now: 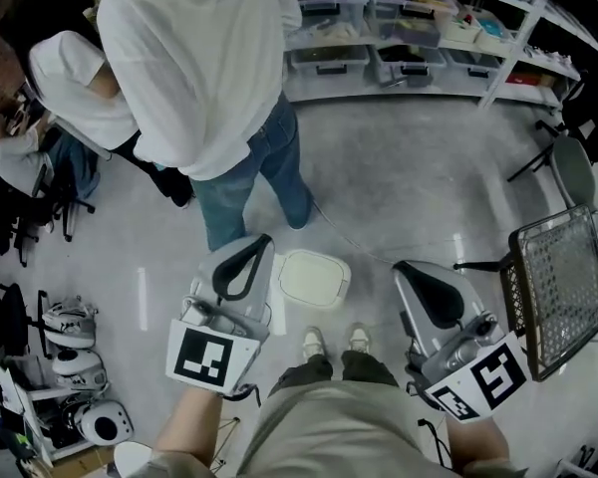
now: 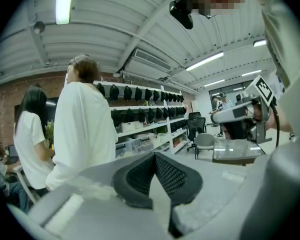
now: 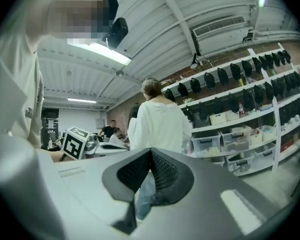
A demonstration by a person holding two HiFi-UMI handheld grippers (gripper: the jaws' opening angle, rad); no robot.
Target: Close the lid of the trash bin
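White plastic marked the trash bin [image 1: 314, 277] in the head view, a pale rounded square seen from straight above on the grey floor [image 1: 409, 187], just ahead of the wearer's shoes [image 1: 331, 342]; from that angle I could not tell whether its lid was up or down. The left tool [image 1: 265, 239] hung just to the bin's left and the right tool [image 1: 401, 267] was a little off to its right, neither touching it, each carrying its marker cube near the wearer's wrist. A person in a white shirt and jeans [image 1: 204, 78] stood beyond the bin, with shelving full of storage boxes [image 1: 419, 38] behind and a wire mesh basket [image 1: 558, 287] at the right edge. In the left gripper view the dark ribbed pads [image 2: 172, 176] met at their tips, jaws together with nothing between them; past them stood the white-shirted person, a second person with dark hair [image 2: 30, 139], racks of dark objects on shelves [image 2: 145, 114] and an office chair [image 2: 205, 141]. In the right gripper view the pads [image 3: 162, 171] likewise met at the tip, jaws together and empty, and the same white-shirted person and shelving showed beyond, with the trash bin out of sight in both gripper views.
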